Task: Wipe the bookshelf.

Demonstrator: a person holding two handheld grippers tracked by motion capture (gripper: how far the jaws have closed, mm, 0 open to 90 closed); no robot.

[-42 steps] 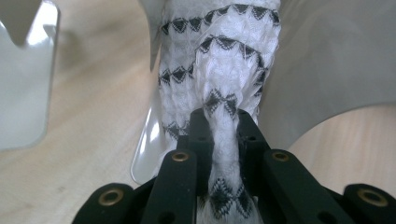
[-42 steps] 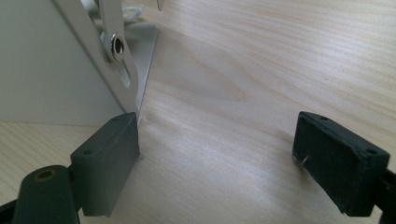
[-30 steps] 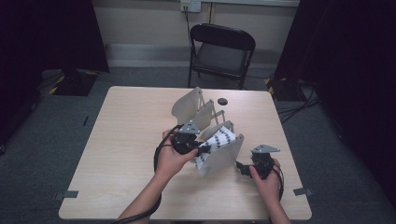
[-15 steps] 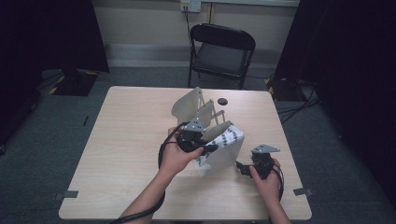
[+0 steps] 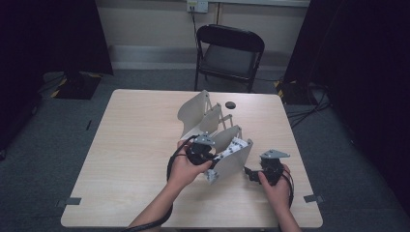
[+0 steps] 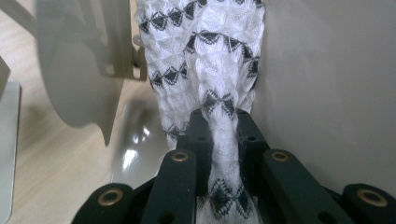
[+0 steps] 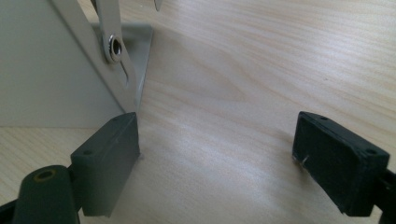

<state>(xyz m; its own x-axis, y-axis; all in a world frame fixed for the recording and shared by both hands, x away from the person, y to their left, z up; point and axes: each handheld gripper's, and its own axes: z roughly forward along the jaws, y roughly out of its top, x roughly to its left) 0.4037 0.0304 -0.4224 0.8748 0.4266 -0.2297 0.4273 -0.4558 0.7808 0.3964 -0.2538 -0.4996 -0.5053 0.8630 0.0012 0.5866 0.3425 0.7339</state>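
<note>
Item: white sock with black diamond pattern [image 6: 215,70], pinched in the closed jaws of the left gripper [image 5: 202,153], lying between the grey plates of a folding rack [image 5: 227,154] near the table's [image 5: 130,145] right front part. Right gripper [image 7: 215,154]: jaws wide apart, holding nothing, low over the table beside the rack's front plate. Black disc [image 5: 230,104] near far edge.

We see bare forearms; the left gripper [image 5: 209,163] and right gripper [image 5: 252,175] are black with brass-ringed holes, grey top plates and black cables.
</note>
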